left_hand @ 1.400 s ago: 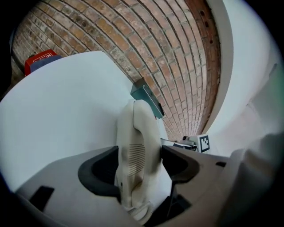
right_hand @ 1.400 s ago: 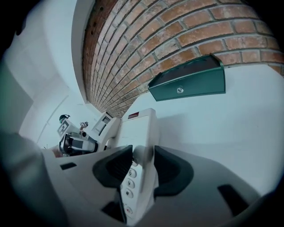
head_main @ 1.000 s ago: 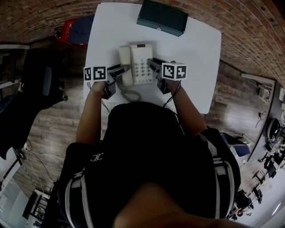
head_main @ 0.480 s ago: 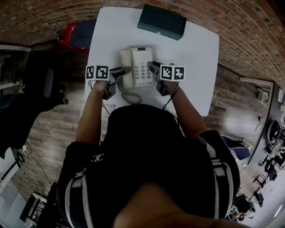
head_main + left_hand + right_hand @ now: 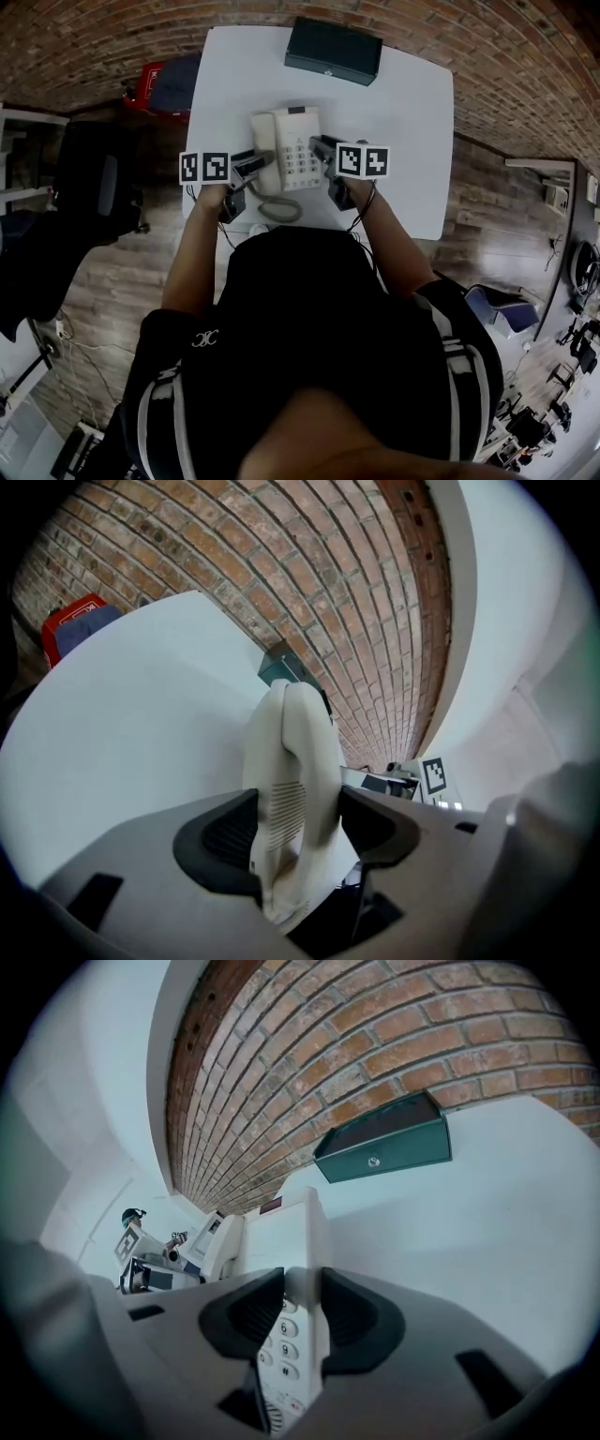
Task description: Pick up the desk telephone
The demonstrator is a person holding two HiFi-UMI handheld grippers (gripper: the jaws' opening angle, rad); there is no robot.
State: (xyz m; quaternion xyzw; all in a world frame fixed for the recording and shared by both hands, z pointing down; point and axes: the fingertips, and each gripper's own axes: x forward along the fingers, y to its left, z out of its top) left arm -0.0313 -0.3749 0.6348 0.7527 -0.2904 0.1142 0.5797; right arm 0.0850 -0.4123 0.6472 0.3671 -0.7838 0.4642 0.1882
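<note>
Left gripper (image 5: 295,827) is clamped on the handset side of the desk telephone (image 5: 291,761). Both dark pads sit flat against the cream plastic, with the slotted earpiece end wedged between them. From the head view, that gripper (image 5: 264,161) comes in from the phone's left and points forward and down. Its marker cube (image 5: 204,168) is just behind the jaws and the left hand (image 5: 214,197) is wrapped round the grip below that.

Right gripper (image 5: 302,1312) has the opposite edge. Its jaws are closing, the keypad side of the desk telephone (image 5: 281,1232) is between them, and the pads are pressing on it. You can see the 6, 9 and # keys right by the inner pad. In the head view the right gripper (image 5: 319,145) angles in from the right and tips down a bit steeper. It has its own cube (image 5: 363,160) and the right hand (image 5: 359,194) behind it.

Both forearms run out from the body in a rough V that narrows onto the desk telephone (image 5: 291,150). The phone is near the front-middle of the white table (image 5: 412,122), with the handset (image 5: 262,131) in its cradle and the coiled cord (image 5: 277,208) looping off the near edge. Can't tell if the base is actually off the tabletop.

Further back, a dark green box (image 5: 334,51) sits by the brick wall. Off the table's left there's a red thing (image 5: 150,80) on the floor.
</note>
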